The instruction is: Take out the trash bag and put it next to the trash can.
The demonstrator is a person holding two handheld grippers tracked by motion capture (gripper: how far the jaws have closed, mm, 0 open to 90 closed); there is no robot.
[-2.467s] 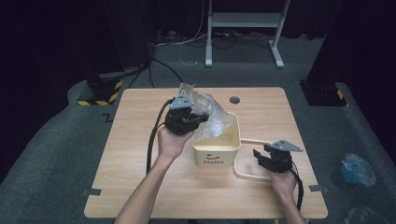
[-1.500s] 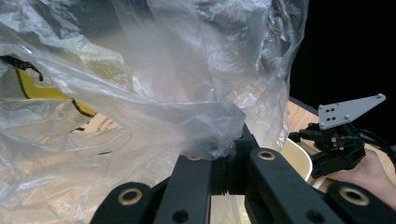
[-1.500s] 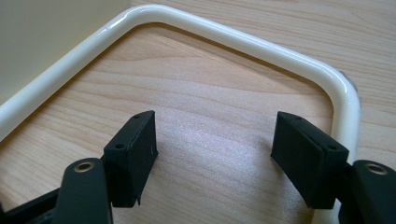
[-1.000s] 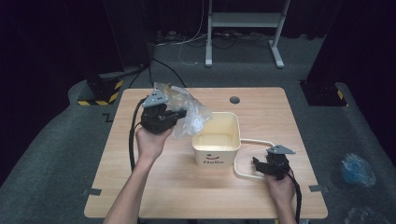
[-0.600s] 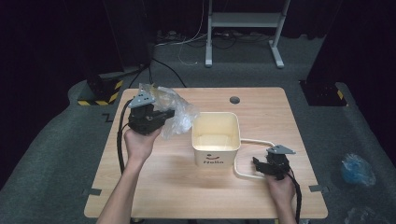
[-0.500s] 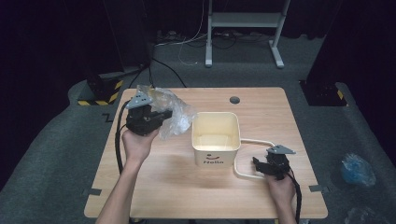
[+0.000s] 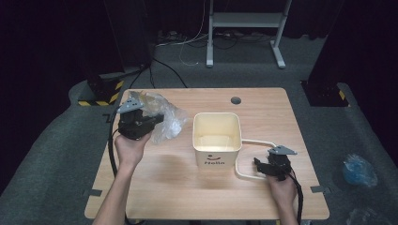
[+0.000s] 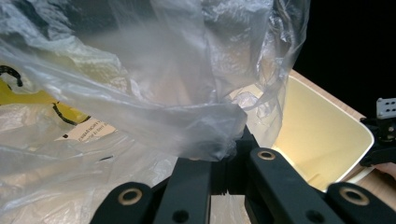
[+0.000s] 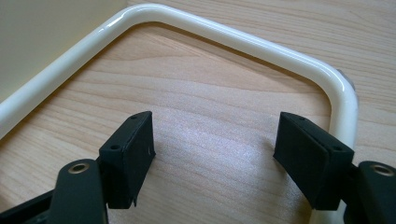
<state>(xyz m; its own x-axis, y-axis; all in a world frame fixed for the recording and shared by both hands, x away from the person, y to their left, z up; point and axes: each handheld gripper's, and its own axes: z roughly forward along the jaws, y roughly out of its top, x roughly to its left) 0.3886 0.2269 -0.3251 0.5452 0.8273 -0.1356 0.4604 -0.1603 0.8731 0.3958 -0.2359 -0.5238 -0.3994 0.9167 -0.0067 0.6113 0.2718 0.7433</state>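
A crumpled clear plastic bag (image 7: pixel 168 123) hangs over the table's left side, with my left gripper (image 7: pixel 152 121) shut on a fold of it. In the left gripper view the bag (image 8: pixel 140 93) drapes over the jaws, and the left gripper (image 8: pixel 229 156) pinches the film. A cream bin (image 7: pixel 216 157) stands mid-table, open and apart from the bag. Its handle (image 7: pixel 257 141) lies flat on the wood to the right. My right gripper (image 7: pixel 259 167) rests inside that loop, open. In the right gripper view the right gripper (image 9: pixel 215 140) has bare wood between its jaws, with the handle (image 9: pixel 224 35) curving just beyond.
A grey round plug (image 7: pixel 235 100) sits in the tabletop (image 7: pixel 187 197) behind the bin. On the dark floor are a yellow-black striped box (image 7: pixel 101 91) at back left, a white stand (image 7: pixel 244 28) behind, and a blue bag (image 7: pixel 359 169) at right.
My left hand has carried the bag leftward, out of the bin and over the table's left side. The right gripper and the bin have stayed put.
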